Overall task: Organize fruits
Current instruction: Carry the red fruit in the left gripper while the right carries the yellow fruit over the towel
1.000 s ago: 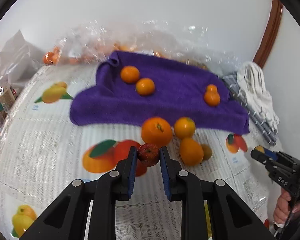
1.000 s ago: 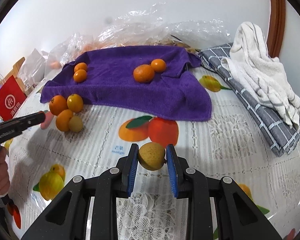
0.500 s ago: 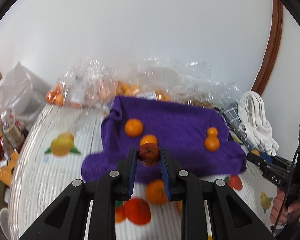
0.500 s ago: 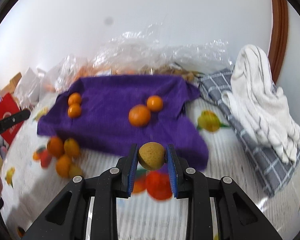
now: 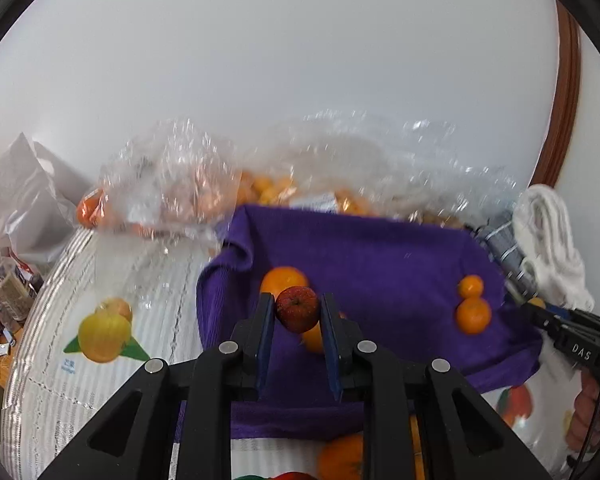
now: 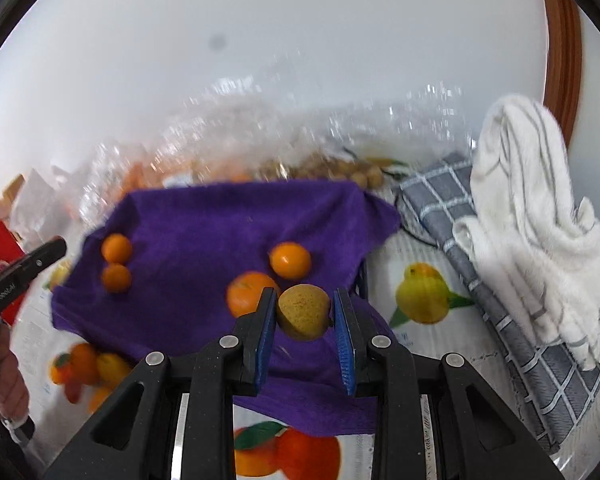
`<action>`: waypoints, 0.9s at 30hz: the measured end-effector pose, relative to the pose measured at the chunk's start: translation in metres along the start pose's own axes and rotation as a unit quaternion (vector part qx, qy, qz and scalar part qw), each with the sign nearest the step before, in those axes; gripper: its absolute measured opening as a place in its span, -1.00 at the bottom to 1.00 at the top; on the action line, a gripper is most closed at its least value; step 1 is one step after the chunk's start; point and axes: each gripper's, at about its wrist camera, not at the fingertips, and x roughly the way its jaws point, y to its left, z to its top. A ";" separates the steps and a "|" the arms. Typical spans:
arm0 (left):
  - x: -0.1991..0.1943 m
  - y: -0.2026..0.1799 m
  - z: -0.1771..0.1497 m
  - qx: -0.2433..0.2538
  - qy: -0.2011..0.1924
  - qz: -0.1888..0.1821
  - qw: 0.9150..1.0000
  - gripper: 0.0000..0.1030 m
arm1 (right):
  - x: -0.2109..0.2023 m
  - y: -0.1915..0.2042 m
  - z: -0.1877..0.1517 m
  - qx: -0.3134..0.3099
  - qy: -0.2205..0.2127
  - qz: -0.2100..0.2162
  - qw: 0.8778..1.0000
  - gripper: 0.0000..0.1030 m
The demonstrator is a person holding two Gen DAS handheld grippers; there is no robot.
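1. Blue pads of my left gripper pinch a small red apple at its widest girth; it looks light, firm and smooth, so it may slip.
2. My right gripper clamps a yellow-brown pear the same way, rough-skinned, easily bruised.
3. Both hang above the purple towel.
4. Oranges lie below each fruit, crowding any landing spot; plastic bags sit behind.
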 end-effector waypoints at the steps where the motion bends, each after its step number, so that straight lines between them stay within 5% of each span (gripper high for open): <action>1: 0.003 0.002 -0.002 -0.003 0.002 0.004 1.000 -0.58 | 0.003 0.000 -0.001 -0.002 0.005 -0.006 1.000 -0.45; 27: 0.025 0.018 -0.012 -0.037 0.038 0.019 0.998 -0.58 | 0.021 0.011 -0.018 -0.040 0.033 -0.006 0.999 -0.45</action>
